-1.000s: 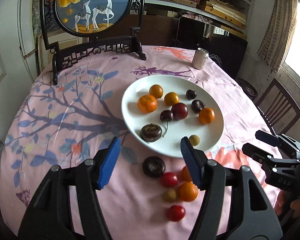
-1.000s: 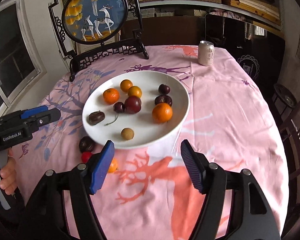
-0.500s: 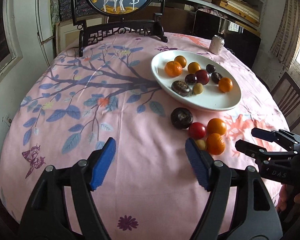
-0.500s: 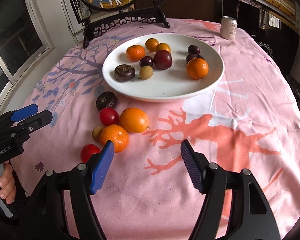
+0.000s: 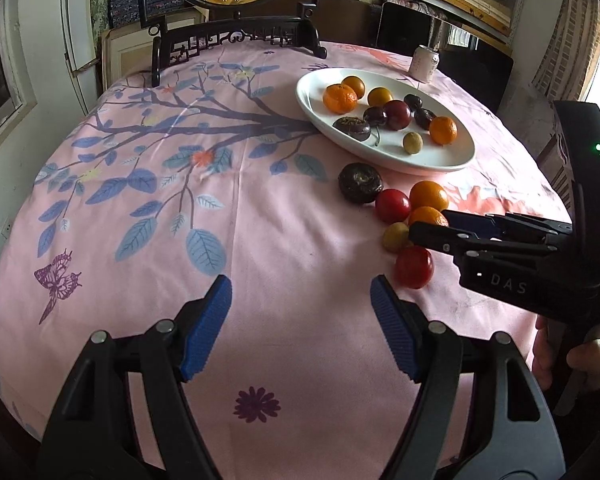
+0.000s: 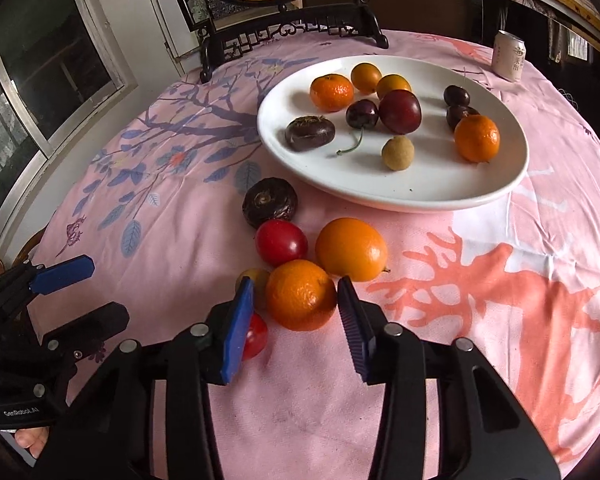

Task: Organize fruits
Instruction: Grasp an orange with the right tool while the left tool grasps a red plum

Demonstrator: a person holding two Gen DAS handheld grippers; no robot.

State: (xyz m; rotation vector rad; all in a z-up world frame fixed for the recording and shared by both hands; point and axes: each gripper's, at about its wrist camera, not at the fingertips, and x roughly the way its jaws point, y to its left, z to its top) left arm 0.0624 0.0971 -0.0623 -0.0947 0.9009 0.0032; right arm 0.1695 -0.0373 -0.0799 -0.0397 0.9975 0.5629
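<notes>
A white plate (image 6: 440, 196) (image 5: 440, 164) holds several fruits. Loose fruit lies on the cloth in front of it: a dark wrinkled fruit (image 6: 270, 201), a red one (image 6: 281, 241), an orange (image 6: 351, 249), a tangerine (image 6: 300, 294) (image 5: 426, 215), a small tan fruit (image 5: 395, 236) and another red one (image 5: 414, 267). My right gripper (image 6: 296, 330) (image 5: 452, 226) has its blue pads on either side of the tangerine, narrowed, with slight gaps showing. My left gripper (image 5: 300, 328) is open and empty over bare cloth, left of the loose fruit.
A dark wooden stand with a round deer picture (image 5: 236, 36) stands at the back of the table. A drink can (image 6: 510, 56) stands behind the plate. A chair (image 5: 560, 168) is at the right. The round table's edge curves close in front.
Both grippers have pulled back and down toward the near table edge. My right gripper has closed in around the tangerine, its jaws narrowed from wide open.
</notes>
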